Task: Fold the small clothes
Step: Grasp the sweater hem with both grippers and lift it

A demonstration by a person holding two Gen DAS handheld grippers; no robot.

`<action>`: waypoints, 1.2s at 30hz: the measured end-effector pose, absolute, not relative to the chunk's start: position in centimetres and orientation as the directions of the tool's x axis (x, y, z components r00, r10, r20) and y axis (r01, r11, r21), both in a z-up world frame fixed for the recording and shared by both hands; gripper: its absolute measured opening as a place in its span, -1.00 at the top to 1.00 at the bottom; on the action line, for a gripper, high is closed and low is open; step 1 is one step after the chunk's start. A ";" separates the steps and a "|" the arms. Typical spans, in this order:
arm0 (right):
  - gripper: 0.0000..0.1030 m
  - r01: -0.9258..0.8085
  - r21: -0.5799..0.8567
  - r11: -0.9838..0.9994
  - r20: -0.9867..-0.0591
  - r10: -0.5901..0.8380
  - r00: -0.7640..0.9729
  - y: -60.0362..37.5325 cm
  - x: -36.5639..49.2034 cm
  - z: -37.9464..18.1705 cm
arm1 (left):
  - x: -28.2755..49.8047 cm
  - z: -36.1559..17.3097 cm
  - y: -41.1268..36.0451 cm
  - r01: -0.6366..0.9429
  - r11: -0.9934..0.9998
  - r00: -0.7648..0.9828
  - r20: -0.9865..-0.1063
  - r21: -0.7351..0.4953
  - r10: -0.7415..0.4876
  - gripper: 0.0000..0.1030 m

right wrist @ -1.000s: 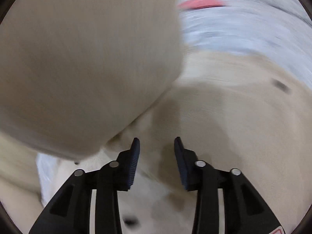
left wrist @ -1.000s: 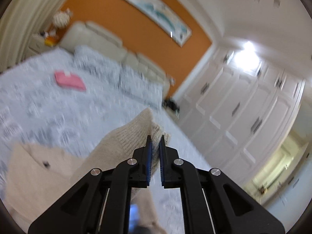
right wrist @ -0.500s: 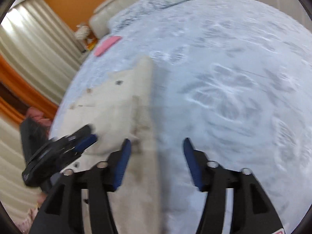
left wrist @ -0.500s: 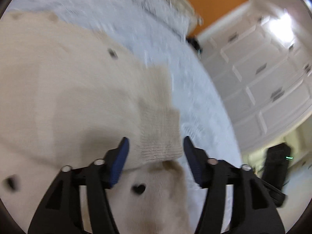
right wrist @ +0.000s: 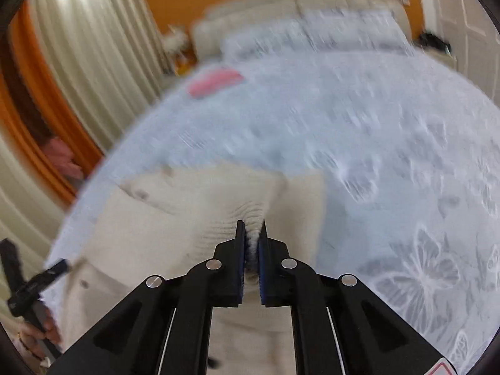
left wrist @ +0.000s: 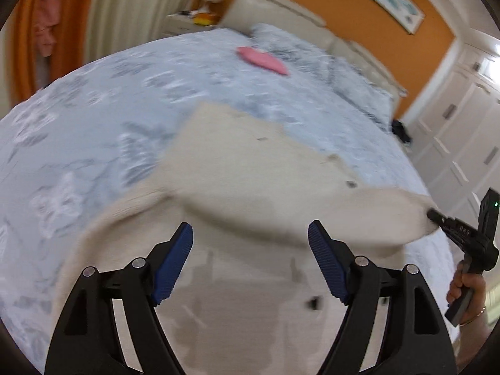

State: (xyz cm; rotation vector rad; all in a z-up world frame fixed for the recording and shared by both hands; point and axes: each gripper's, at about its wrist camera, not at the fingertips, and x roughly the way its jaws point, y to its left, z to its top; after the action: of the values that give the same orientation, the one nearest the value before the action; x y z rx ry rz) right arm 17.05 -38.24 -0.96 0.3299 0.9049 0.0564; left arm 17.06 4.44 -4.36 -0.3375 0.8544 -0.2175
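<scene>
While it lay spread on the pale blue bedspread (left wrist: 93, 100), the cream knitted cardigan (left wrist: 250, 168) had one sleeve lifted across its body, the ribbed cuff pinched tight in the right gripper (right wrist: 250, 234), whose blue pads were clamped on the knit. The left gripper (left wrist: 250, 243) hovered above the garment's lower part, its fingers spread wide and grasping nothing. Farther up the bed, a folded pink cloth (left wrist: 262, 59) lay near the pillows (left wrist: 315, 50).
</scene>
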 end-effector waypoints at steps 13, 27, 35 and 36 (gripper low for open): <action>-0.13 0.291 0.555 0.779 -0.828 0.483 0.285 -36.4 -4.9 -7.4 | 6.2 -7.6 15.5 -0.226 0.909 0.496 -0.845 -0.349 -0.201 -0.60; 0.82 0.255 0.665 0.701 -0.730 0.541 0.417 -33.1 -3.1 -3.9 | 6.0 -6.7 14.2 -0.333 0.794 0.330 -0.852 -0.508 -0.406 0.75; 0.83 0.180 0.576 0.797 -0.723 0.394 0.568 -39.9 -10.6 7.1 | 0.5 1.9 14.0 -0.171 0.779 0.410 -0.763 -0.603 -0.500 0.77; 0.83 0.199 0.562 0.803 -0.741 0.381 0.553 -40.4 -11.8 6.3 | -0.4 1.3 13.7 -0.171 0.774 0.388 -0.763 -0.610 -0.517 0.77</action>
State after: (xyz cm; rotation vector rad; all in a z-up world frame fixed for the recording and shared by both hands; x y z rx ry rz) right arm -11.84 -40.41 6.33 0.6566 0.9973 0.1169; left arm -0.40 13.74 1.34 -0.6878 1.1750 -0.2434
